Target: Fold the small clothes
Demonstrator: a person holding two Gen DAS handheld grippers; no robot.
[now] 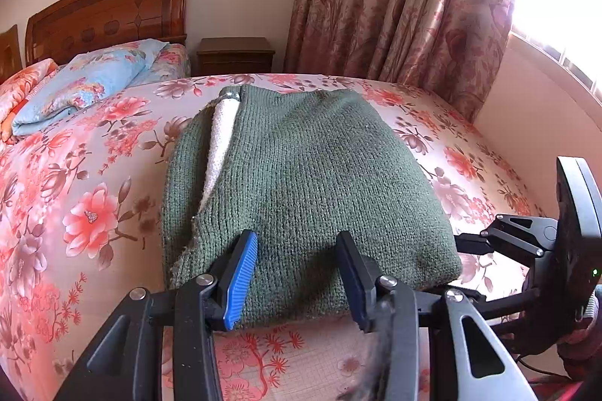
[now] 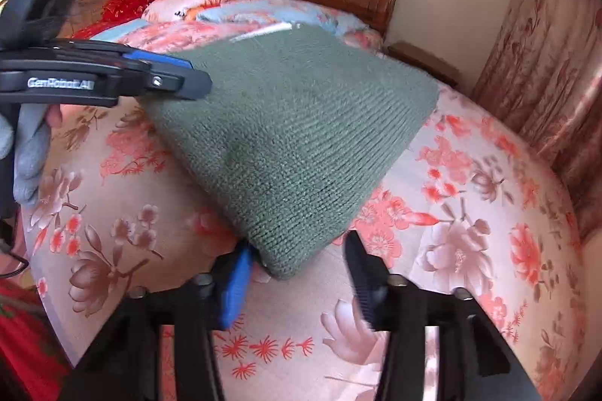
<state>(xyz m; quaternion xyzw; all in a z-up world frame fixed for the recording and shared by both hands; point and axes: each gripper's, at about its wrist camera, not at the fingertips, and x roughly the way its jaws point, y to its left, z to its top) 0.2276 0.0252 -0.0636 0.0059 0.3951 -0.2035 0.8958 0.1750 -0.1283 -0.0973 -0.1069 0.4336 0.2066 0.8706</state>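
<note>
On the bed: a floral sheet (image 1: 94, 175) carries everything; a folded blue quilt (image 1: 79, 81) lies far left by the headboard (image 1: 113, 13).
White strip: a pale lining (image 1: 222, 137) shows along the bundle's left fold.
Garment: the green knit sweater (image 1: 301, 182) lies mid-bed as a thick rectangular bundle.
Left gripper (image 1: 297, 273): jaws spread wide, straddling the near edge, pinching nothing.
Right gripper (image 2: 297, 273): jaws spread at the near right corner, blue pad just beside the knit, not gripping.
Progress: folding looks nearly or fully done.
Left to do: perhaps a last tidy or a move aside.
</note>
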